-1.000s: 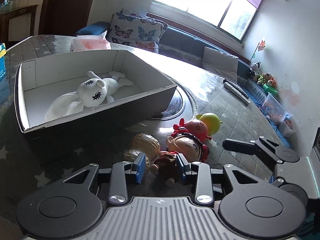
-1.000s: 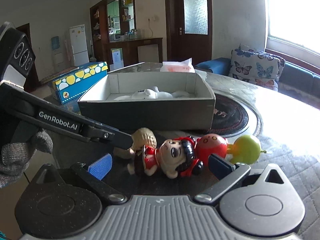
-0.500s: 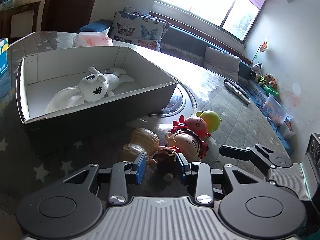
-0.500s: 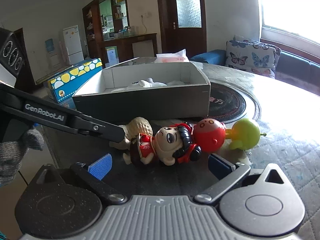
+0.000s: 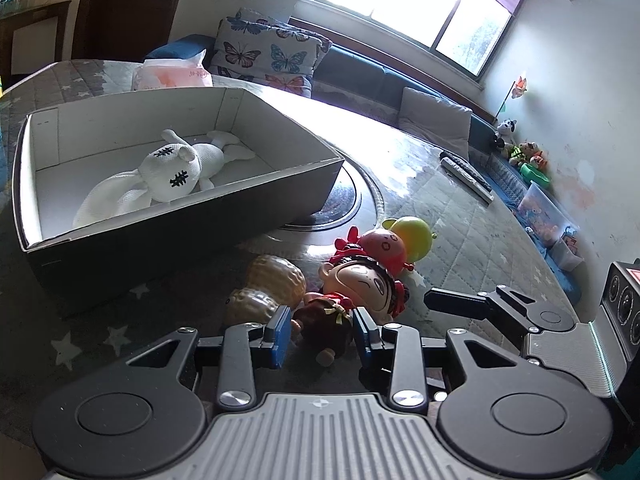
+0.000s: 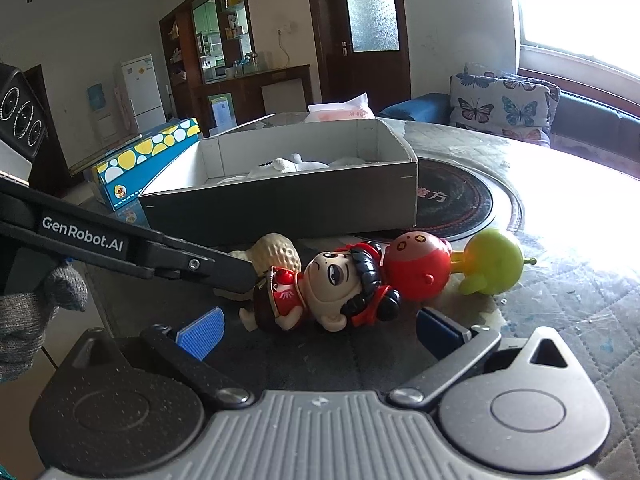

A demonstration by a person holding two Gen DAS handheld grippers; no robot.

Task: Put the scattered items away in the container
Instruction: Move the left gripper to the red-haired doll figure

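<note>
A doll in a red dress (image 5: 352, 284) (image 6: 328, 292) lies on the table in front of the open cardboard box (image 5: 180, 220) (image 6: 280, 200). My left gripper (image 5: 320, 330) stands around the doll's lower body, its pads close to it but not clearly pressing. A peanut toy (image 5: 268, 288) (image 6: 276, 256) lies left of the doll. A red-and-green toy (image 5: 400, 240) (image 6: 452, 268) lies behind its head. A white plush rabbit (image 5: 168, 176) lies in the box. My right gripper (image 6: 316, 328) is open wide, just in front of the doll.
A black round hotplate (image 6: 460, 204) is set in the table beside the box. A blue spotted carton (image 6: 148, 160) stands left of the box, a tissue pack (image 5: 172, 74) behind it. Remote controls (image 5: 466, 174) lie far right. A sofa with cushions is beyond.
The left gripper has drawn back slightly and risen, so the doll's body sits between its pads from a higher angle. The right gripper has moved a little closer to the toys.
</note>
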